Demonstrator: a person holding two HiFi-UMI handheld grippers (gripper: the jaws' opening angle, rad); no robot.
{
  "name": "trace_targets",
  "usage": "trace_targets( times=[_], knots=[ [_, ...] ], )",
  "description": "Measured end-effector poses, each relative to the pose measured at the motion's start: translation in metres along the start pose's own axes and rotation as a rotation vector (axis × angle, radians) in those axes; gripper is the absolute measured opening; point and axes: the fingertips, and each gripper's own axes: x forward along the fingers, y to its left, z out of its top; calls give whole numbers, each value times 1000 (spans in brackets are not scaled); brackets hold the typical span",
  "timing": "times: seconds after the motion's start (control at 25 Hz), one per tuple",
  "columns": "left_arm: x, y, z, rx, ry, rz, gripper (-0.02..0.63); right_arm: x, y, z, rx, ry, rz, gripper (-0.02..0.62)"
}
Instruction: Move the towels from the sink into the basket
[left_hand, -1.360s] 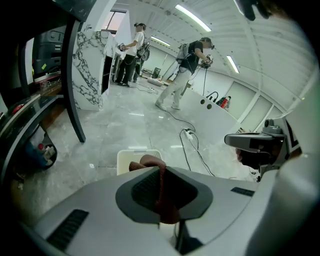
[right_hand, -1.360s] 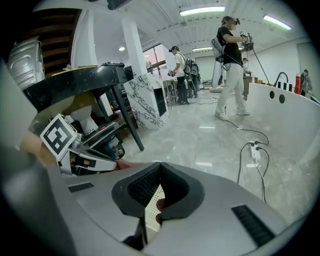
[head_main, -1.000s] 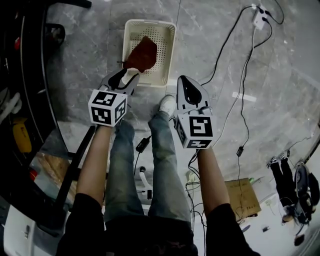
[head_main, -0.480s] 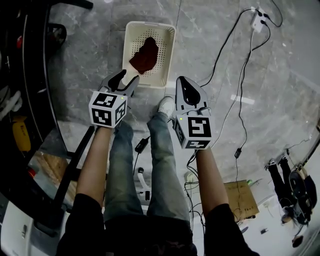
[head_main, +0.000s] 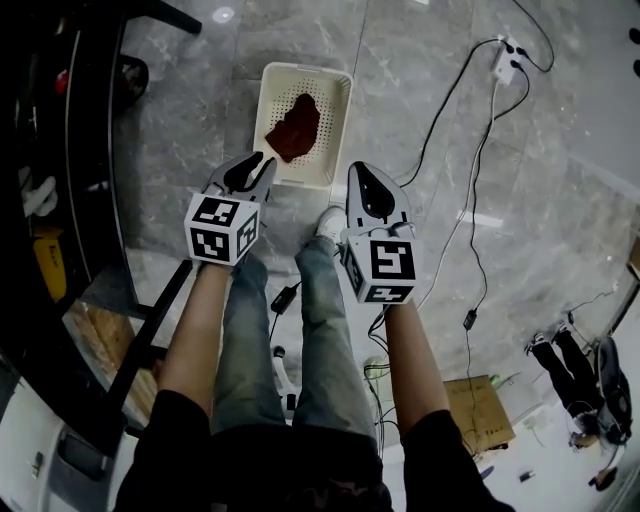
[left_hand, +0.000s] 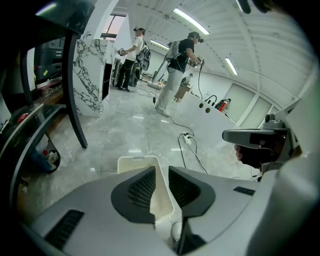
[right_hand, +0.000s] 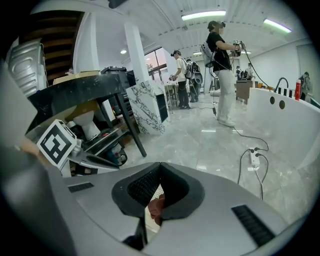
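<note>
The dark red towel (head_main: 295, 127) lay crumpled inside the cream basket (head_main: 270, 85), which stood on the grey marble floor (head_main: 180, 120) at the far side of the scene, just beyond both grippers. The left gripper (head_main: 262, 158) hung by the basket's near left corner; its jaws had just been closing, a narrow gap remained between them, and nothing lay in that gap. The right gripper (head_main: 359, 168), just right of the basket's near edge, had its jaw tips together and held nothing.
</note>
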Motion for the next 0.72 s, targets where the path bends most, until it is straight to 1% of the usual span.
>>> trace_targets(
  times=[0.12,0.24,0.48,0.64,0.72],
  knots=[
    [-20,-5,13,10,-28,10,57,-11,11,15,1,-18,4,15],
    [-36,-5,27,31,-51,21,38,-19,18,31,-13,-35,11,15],
    [-75,-5,53,44,-93,42,21,-40,28,66,-23,-73,5,15],
    [-108,-16,71,60,-133,59,17,-62,39,86,-27,-89,7,14],
    [-125,-23,86,65,-167,68,17,-73,44,99,-44,-102,8,15]
  ],
)
